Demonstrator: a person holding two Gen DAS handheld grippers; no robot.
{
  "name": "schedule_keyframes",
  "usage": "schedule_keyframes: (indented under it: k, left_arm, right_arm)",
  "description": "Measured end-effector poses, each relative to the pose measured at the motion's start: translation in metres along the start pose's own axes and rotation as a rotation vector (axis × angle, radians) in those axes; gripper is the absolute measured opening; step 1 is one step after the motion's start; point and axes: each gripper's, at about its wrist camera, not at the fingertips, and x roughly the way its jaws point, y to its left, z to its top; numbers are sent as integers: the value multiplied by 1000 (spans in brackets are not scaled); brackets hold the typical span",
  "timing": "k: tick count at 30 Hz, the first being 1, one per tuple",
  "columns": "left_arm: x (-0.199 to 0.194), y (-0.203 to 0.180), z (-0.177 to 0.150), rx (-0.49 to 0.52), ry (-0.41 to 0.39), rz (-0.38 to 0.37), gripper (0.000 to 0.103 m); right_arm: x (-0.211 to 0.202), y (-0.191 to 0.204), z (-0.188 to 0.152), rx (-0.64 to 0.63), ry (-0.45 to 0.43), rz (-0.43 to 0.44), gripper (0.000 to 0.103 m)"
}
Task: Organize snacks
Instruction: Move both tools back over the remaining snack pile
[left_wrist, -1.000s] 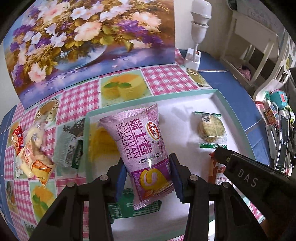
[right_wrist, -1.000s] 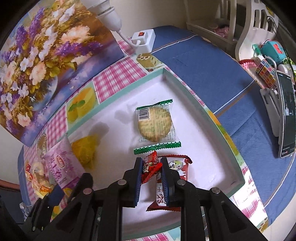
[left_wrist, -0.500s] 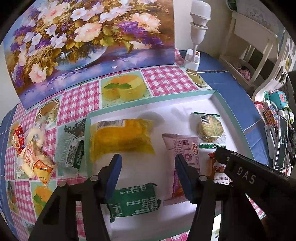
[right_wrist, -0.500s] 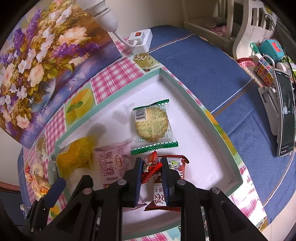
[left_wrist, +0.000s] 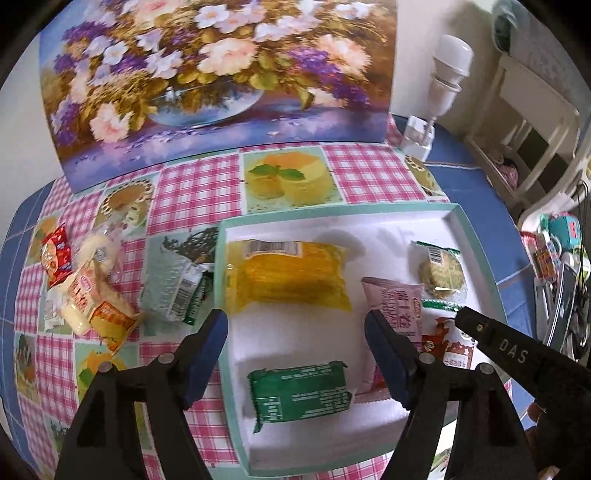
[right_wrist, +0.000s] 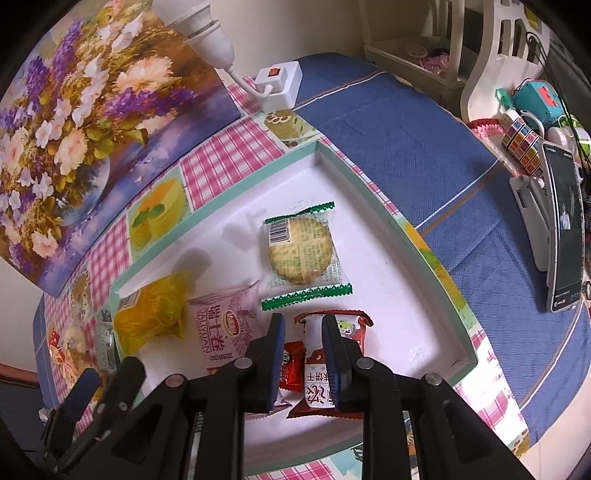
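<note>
A white tray with a teal rim (left_wrist: 332, 213) (right_wrist: 417, 236) holds a yellow cake pack (left_wrist: 288, 275) (right_wrist: 147, 317), a green pack (left_wrist: 299, 391), a pink Swiss roll pack (left_wrist: 397, 308) (right_wrist: 221, 332), a round biscuit pack (left_wrist: 441, 271) (right_wrist: 301, 251) and red snack packs (left_wrist: 447, 347) (right_wrist: 317, 373). My left gripper (left_wrist: 295, 343) is open and empty above the tray. My right gripper (right_wrist: 303, 332) has opened slightly over the red packs, which lie on the tray between its fingers.
Several loose snacks (left_wrist: 85, 291) and a silver-green pack (left_wrist: 177, 284) lie on the checked cloth left of the tray. A flower painting (left_wrist: 221, 74) stands behind. A lamp base (right_wrist: 277, 85) and a phone on a stand (right_wrist: 561, 229) sit to the right.
My left gripper let go of the pink Swiss roll pack, which now lies in the tray, and opened wide. My right gripper loosened off the small red snack, which dropped onto the tray.
</note>
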Motion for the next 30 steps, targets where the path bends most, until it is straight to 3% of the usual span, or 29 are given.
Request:
schedule_keyframes:
  k: [7, 10, 11, 12, 14, 19, 24, 30]
  left_arm:
    - [-2, 34, 2, -113, 7, 39, 78]
    - [-5, 56, 2, -177, 1, 75, 86]
    - [-6, 63, 2, -200, -5, 89, 86]
    - [-7, 71, 2, -221, -8, 103, 86]
    - [-9, 88, 1, -272, -10, 130, 86]
    - [-14, 126, -5, -383, -19, 177, 86]
    - [-21, 154, -12, -448, -37, 227, 87]
    - [-33, 178, -17, -519, -69, 231, 87]
  right_arm:
    - [1, 4, -1, -23, 4, -9, 23]
    - [1, 8, -2, -37, 2, -9, 45]
    - [1, 10, -2, -42, 0, -5, 61]
    - [0, 13, -3, -47, -3, -2, 68]
    - [-1, 19, -4, -66, -10, 2, 69]
    - [0, 34, -9, -110, -13, 16, 82]
    - [-1, 45, -13, -143, -24, 33, 102]
    - [-3, 56, -18, -170, -46, 83, 103]
